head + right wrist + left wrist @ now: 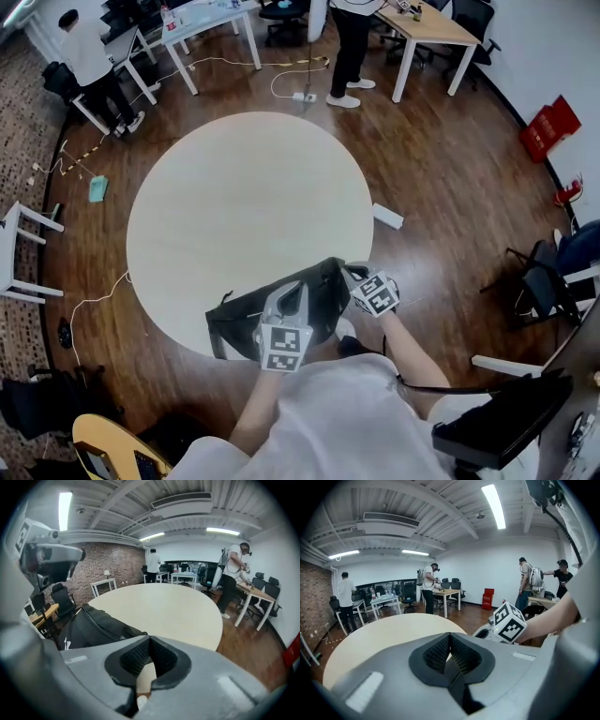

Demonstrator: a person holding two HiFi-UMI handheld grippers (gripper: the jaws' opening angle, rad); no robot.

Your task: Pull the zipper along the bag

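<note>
A black bag [272, 309] lies at the near edge of the round beige table [244, 197]. In the right gripper view the bag [93, 625] sits low at the left, its zipper line running along the top. My left gripper [294, 289] hovers over the bag, held level; its view shows only the table [384, 634] beyond its shut jaws [450, 635], with nothing between them. My right gripper [351, 272] is at the bag's right end, just past the table's rim. Its jaws [150, 640] are shut and hold nothing. Each gripper shows in the other's view: the right one [507, 623], the left one [47, 559].
Wooden floor surrounds the table. A small white box [387, 217] lies on the floor to the right, cables [89, 155] to the left. Desks [427, 28], chairs and standing people [352, 47] are at the far side. A yellow chair [103, 450] is near left.
</note>
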